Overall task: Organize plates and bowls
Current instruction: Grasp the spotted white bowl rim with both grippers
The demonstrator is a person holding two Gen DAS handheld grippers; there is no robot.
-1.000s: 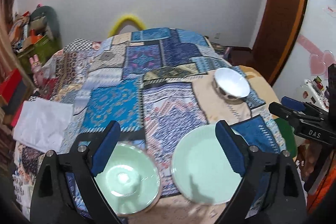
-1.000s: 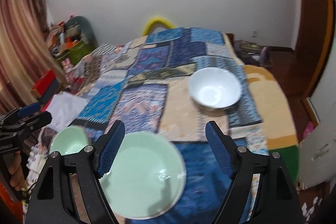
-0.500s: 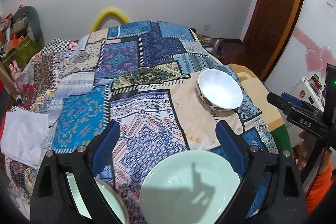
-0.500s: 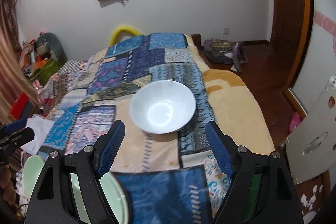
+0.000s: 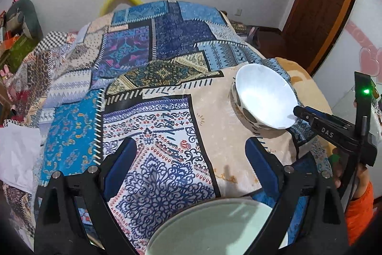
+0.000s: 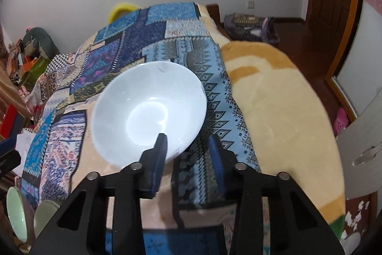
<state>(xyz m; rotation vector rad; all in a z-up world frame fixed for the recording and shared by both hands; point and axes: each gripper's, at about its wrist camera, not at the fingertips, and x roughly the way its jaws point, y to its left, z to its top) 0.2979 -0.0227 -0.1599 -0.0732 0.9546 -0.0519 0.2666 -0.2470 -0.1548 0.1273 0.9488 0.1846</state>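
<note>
A white bowl [image 6: 149, 111] with a dark-patterned outside sits on the patchwork bed cover [image 6: 198, 78]; it also shows in the left wrist view [image 5: 265, 99]. My right gripper [image 6: 188, 147] straddles the bowl's near rim, one finger inside, one outside, jaws half closed with a gap still showing. It appears from the side in the left wrist view [image 5: 310, 115]. My left gripper [image 5: 188, 159] is open and empty above a pale green plate [image 5: 214, 228]. A pale green bowl [image 6: 14, 214] sits at the far left of the right wrist view.
White cloth [image 5: 16, 154] lies at the bed's left edge. Clutter and boxes [image 5: 14, 40] stand at the far left. A wooden door [image 5: 322, 4] and floor items [image 6: 250, 25] are to the right. The bed edge drops off on the right.
My right gripper moved forward to the white bowl and narrowed its jaws around the rim. My left gripper moved forward and right; the green bowl left its view.
</note>
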